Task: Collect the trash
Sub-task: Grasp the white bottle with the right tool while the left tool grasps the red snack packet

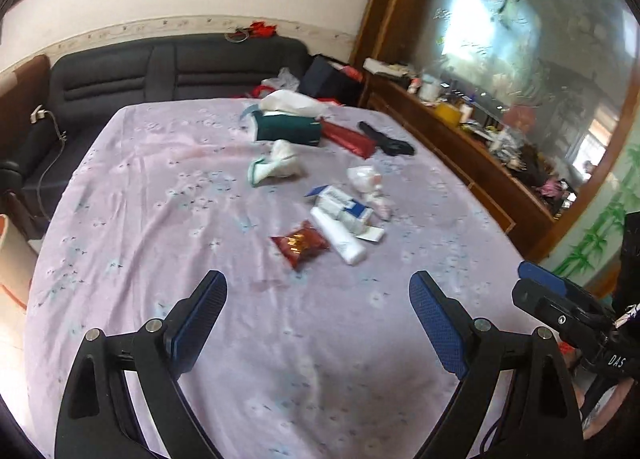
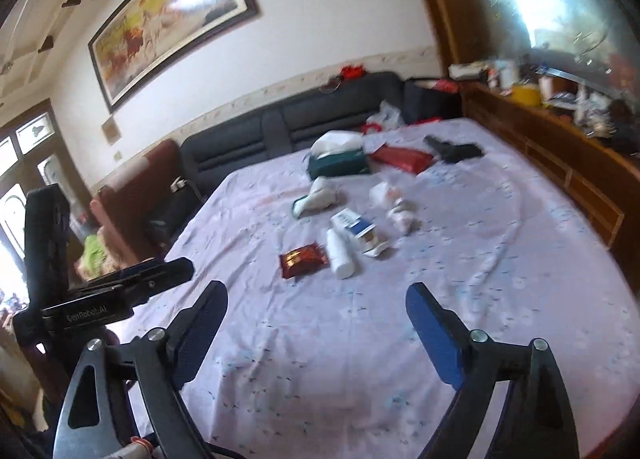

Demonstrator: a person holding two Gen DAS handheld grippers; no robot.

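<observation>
While most packaging on the table is too blurred to read, two marks on the tools come through: "DAS" on the right gripper body as seen from the left wrist view, and "GenRobot.AI", partly legible, on the left gripper's body in the right wrist view.

The trash lies in a loose group right of centre on the lilac flowered tablecloth. Nearest is a red snack packet, just beside a white plastic bottle lying on its side. Touching the bottle's far side is a white-and-blue carton, and to its right sit crumpled white wrappers. Farther off lies a crumpled white-and-green tissue, then a dark green tissue box with white tissue sticking out, a red pouch and a black object at the far right.

Behind the table stands a dark sofa; a wooden sideboard crowded with clutter runs along the right, and a framed painting hangs on the far wall.

The left gripper hovers over bare cloth at the near edge, jaws spread wide, holding and touching nothing. The right gripper, seen in its own view, is likewise wide apart and empty, short of the snack packet.
</observation>
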